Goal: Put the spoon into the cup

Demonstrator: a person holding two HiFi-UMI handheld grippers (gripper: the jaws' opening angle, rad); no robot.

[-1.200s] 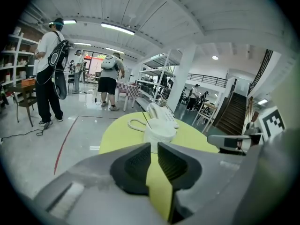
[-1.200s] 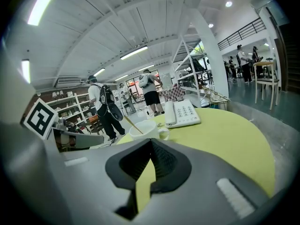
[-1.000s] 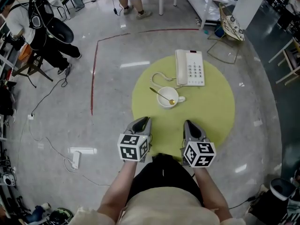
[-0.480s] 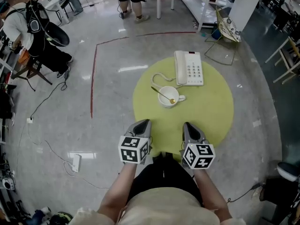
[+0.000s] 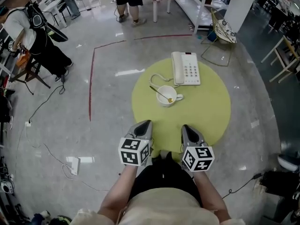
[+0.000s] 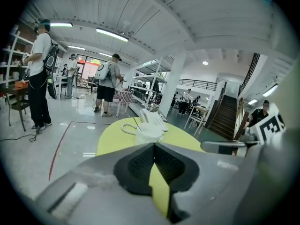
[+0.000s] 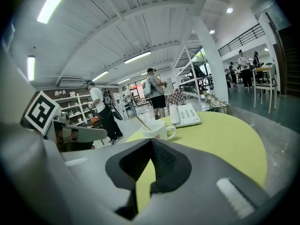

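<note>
Tabletop [image 5: 208, 114], cup [image 5: 163, 103] well inside rim

Cup [image 5: 166, 95]: glossy white glazed ceramic. Spoon [image 5: 160, 93]: shiny gold-toned metal. Table [image 5: 206, 111]: smooth matt yellow-green top. Telephone [image 5: 186, 68]: smooth white plastic. Floor [image 5: 56, 121]: polished, reflective grey. Left gripper [image 6: 153, 145]: matt grey shell, black textured pads [image 6: 139, 162].

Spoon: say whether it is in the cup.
In: the spoon rests in the cup, bowl inside, handle sticking out over the rim.
</note>
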